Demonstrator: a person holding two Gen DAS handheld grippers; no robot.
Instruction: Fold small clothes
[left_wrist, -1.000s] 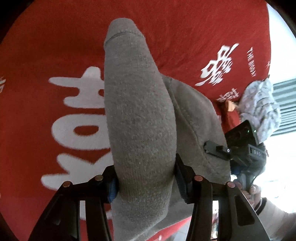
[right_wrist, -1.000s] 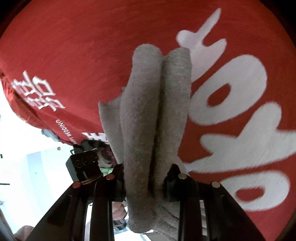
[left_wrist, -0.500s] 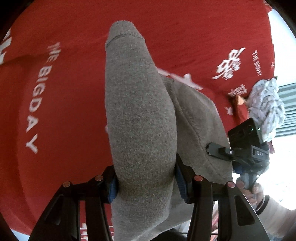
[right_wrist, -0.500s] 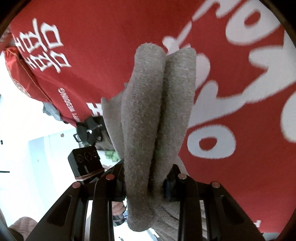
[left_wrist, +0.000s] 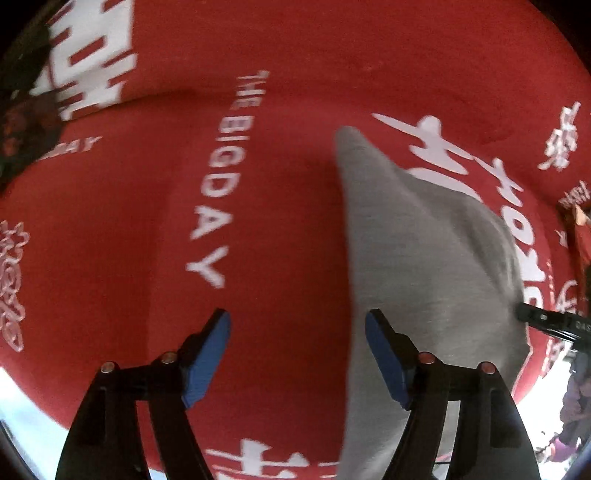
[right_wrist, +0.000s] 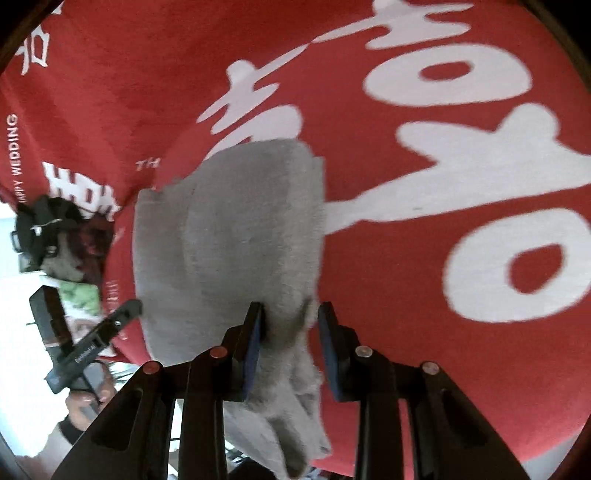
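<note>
Left gripper (left_wrist: 297, 343) jaws apart, empty; right gripper (right_wrist: 290, 338) jaws half-parted around sock (right_wrist: 236, 236), laying it at 12 o'clock.

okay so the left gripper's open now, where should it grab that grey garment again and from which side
Judging by how it lies, take the grey garment along its long left edge, the nearest free border beside the open left gripper. Come in from the left over the red cloth, one finger sliding under the edge. The right gripper seems open around the other end, so both ends would be controlled.
</note>
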